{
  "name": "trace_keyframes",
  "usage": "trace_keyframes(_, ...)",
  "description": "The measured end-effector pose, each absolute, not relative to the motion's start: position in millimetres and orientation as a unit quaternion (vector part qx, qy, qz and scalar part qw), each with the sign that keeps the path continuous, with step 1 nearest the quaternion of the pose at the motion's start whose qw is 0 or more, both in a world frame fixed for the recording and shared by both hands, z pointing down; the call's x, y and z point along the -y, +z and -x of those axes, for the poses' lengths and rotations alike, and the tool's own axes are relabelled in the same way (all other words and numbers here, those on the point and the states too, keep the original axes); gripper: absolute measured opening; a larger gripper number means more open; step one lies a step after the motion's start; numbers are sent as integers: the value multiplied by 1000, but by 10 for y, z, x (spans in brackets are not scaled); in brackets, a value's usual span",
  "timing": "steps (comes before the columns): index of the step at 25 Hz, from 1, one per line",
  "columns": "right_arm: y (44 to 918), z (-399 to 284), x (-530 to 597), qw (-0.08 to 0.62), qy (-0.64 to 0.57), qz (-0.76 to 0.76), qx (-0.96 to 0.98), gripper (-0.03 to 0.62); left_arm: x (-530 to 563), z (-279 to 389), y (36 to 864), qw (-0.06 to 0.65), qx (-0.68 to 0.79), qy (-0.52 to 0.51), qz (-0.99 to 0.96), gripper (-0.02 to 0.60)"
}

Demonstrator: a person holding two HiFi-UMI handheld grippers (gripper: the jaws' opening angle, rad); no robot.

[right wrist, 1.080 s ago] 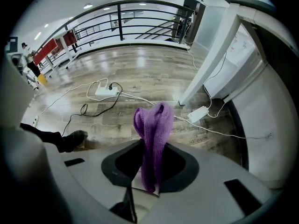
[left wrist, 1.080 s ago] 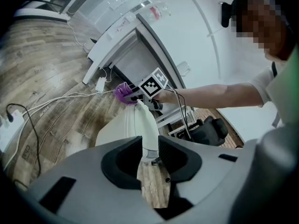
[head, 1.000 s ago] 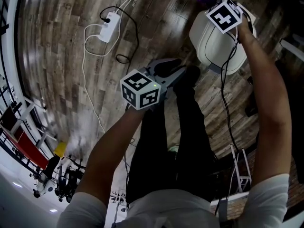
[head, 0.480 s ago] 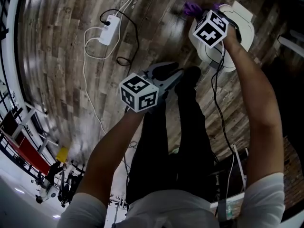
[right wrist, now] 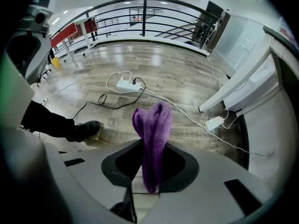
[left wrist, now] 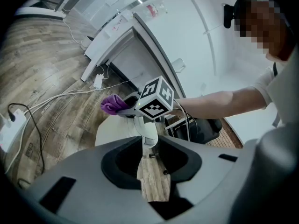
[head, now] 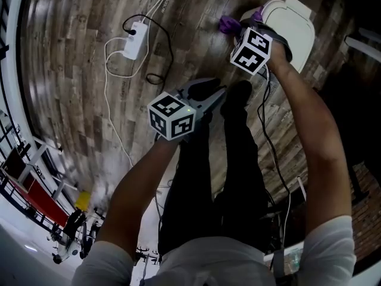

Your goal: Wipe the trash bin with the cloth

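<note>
One side is working: right gripper (right wrist: 149,174) is clamping the cloth (right wrist: 152,122), fold jutting ahead to meet the trash bin (head: 296,28) beneath it; left gripper (left wrist: 152,174) is idling ajar, empty.

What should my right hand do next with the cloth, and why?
Probably swing the cloth rightward onto the trash bin and wipe across its lid: the right gripper pinches the cloth right at the bin's left edge in the head view.
</note>
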State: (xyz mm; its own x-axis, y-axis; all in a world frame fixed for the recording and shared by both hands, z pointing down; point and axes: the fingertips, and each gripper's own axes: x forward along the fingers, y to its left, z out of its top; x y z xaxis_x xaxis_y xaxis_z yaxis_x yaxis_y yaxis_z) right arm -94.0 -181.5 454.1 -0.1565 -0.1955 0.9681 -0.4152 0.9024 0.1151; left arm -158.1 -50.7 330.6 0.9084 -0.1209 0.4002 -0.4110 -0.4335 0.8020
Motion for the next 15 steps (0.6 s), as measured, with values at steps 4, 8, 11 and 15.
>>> trace_keyframes(4,4559,997,1622,624,80,-194,753,91,456,1620,3298,506,152,146,-836,107)
trace_keyframes(8,4548,1088,1430,627,77,-187,753,91,426,1711,3296,506,150,150,-836,107)
trace_keyframes(11,4533,1127,1290,630,74,-180,752,90,424,1758,3278,507,149,151,-835,107)
trace_keyframes(15,4523,1173,1151,633,69,-177,751,90,447,1795,3261,507,144,151,-836,107)
